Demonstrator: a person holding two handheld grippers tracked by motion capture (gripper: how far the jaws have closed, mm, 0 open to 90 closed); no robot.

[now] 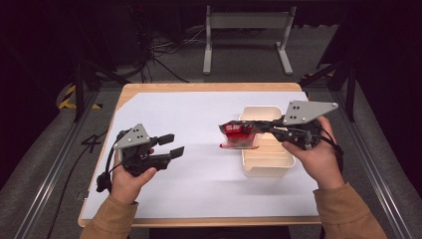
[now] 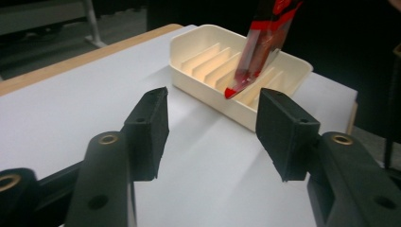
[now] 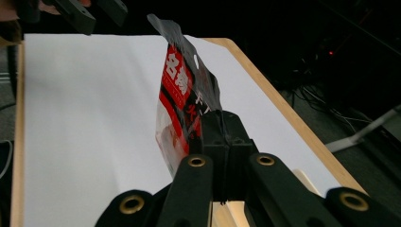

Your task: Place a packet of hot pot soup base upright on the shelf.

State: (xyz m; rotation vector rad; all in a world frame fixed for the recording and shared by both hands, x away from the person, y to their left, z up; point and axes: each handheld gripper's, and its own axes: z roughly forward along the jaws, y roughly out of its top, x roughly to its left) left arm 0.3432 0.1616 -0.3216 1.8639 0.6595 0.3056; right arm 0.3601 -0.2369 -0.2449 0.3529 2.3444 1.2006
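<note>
A white-covered table (image 1: 199,114) holds a cream slotted tray (image 1: 266,159). The right gripper (image 1: 259,127), jaws clenched, holds a red snack packet (image 1: 239,135) on edge above the tray's left rim, likely for slotting in. The left gripper (image 1: 169,146) waits apart, jaws spread and empty.

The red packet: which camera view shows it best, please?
The right gripper view: the red packet is close, its print visible, clamped in the right gripper. The left gripper view shows its lower corner above the cream tray. The high view shows it small.

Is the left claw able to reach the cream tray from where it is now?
Probably yes: the left claw is open and bare white table lies between it and the cream tray.
</note>
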